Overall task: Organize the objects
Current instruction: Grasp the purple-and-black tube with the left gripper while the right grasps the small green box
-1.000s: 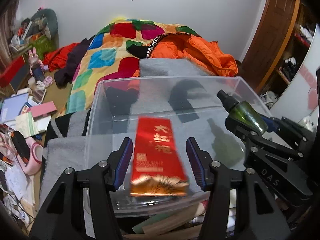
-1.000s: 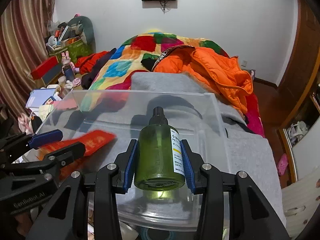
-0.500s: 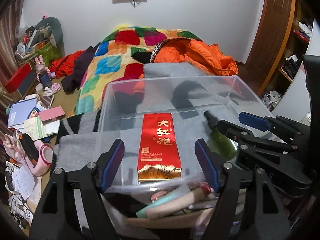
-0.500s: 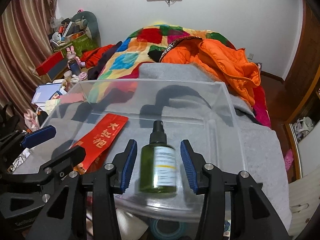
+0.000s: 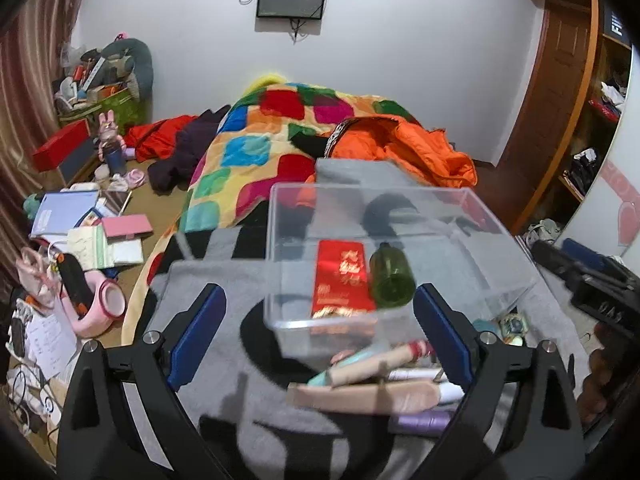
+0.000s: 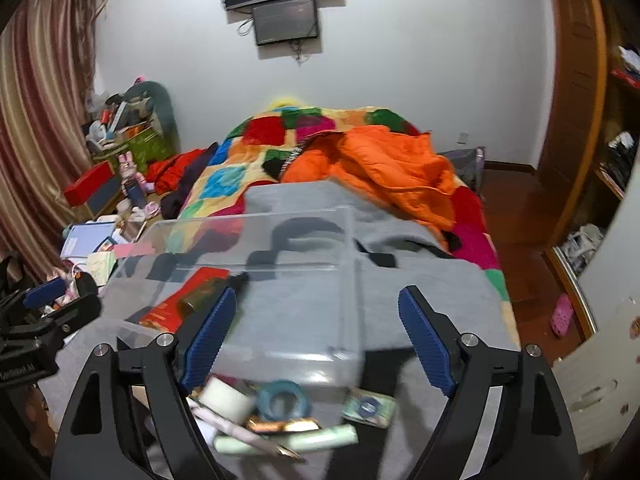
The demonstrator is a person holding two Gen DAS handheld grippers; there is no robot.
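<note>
Clear rigid plastic bin (image 5: 496,224) on grey fleece blanket (image 5: 224,280) holds flat red packet (image 5: 340,276) touching round green glass bottle (image 5: 390,280). Left gripper (image 5: 320,334), right gripper (image 6: 316,334): ribbed blue jaws just opened, spread, empty

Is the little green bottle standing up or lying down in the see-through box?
Lying down. The green bottle rests on its side on the clear box's floor, right beside the red packet.
</note>
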